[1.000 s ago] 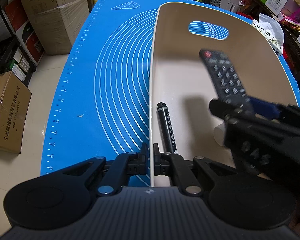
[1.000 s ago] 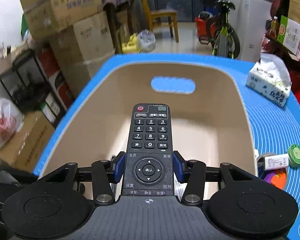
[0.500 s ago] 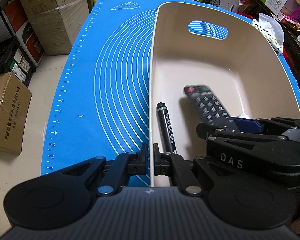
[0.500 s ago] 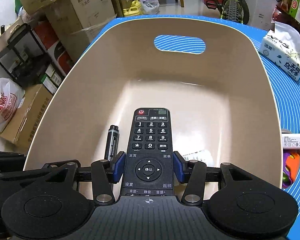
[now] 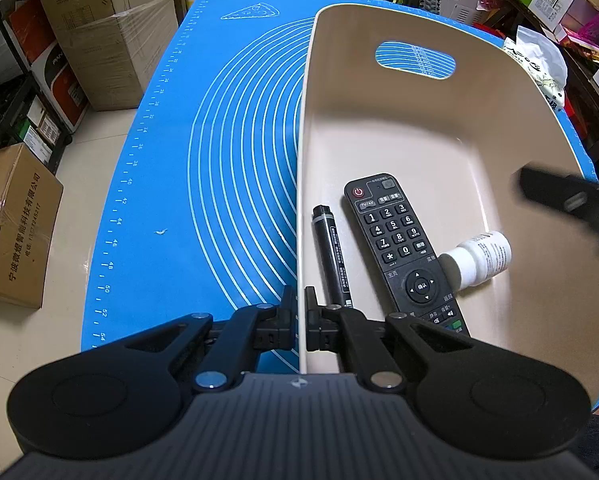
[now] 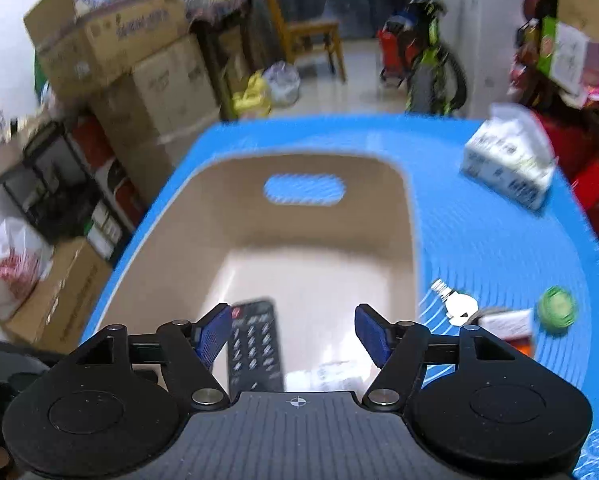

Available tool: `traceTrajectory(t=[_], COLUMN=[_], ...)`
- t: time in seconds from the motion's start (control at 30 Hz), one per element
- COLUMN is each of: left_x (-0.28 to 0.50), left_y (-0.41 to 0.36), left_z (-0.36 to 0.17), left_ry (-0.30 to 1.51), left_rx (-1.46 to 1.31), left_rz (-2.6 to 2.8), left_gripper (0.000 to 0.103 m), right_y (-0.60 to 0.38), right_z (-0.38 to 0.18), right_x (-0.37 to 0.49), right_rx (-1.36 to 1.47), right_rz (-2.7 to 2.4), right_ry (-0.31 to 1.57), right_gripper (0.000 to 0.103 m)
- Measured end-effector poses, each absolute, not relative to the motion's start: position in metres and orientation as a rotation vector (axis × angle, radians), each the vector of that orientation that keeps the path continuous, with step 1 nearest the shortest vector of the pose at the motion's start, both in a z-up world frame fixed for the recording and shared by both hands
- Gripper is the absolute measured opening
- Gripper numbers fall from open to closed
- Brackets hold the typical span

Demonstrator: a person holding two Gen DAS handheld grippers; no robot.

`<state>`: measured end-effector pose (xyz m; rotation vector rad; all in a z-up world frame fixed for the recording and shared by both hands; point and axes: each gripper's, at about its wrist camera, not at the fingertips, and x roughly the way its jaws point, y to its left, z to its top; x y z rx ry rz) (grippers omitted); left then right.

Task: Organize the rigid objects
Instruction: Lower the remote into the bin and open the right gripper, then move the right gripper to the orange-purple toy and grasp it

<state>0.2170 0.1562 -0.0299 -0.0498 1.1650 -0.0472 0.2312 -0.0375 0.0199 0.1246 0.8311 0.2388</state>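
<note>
A beige bin (image 5: 439, 120) stands on the blue mat (image 5: 227, 152). On its floor lie a black remote (image 5: 399, 248), a black marker (image 5: 333, 258) and a small white bottle (image 5: 479, 258). My left gripper (image 5: 299, 312) is shut on the bin's near left rim. My right gripper (image 6: 295, 334) hangs above the bin (image 6: 319, 220), its jaws opening with nothing between them; the remote (image 6: 255, 346) lies below, free. In the left wrist view the right gripper shows as a blurred dark shape at the right edge.
On the mat right of the bin lie a light bulb (image 6: 455, 304), a green round object (image 6: 557, 310) and a small white box (image 6: 507, 322). A tissue pack (image 6: 507, 164) sits farther back. Cardboard boxes (image 5: 111, 36) stand on the floor at the left.
The right gripper lowered the remote into the bin, let it go, and pulled up and back to the right with its jaws widening. The left gripper kept its hold on the rim.
</note>
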Motion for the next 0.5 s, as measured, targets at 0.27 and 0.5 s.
traceTrajectory(t=[0.27,0.5], left_x=[0.217,0.217], left_y=[0.156,0.157], left_z=[-0.03,-0.03], left_ry=[1.165,1.165], left_rx=[-0.049,-0.051], left_rz=[-0.047,-0.047], left_gripper=[0.004,0.004], right_y=[-0.095,-0.137], right_z=[0.034,-0.003], right_x=[0.221,0.215], right_rx=[0.095,0.085], right_rz=[0.109,-0.003], right_ry=[0.728,0.775], right_gripper=[0.076,0.076])
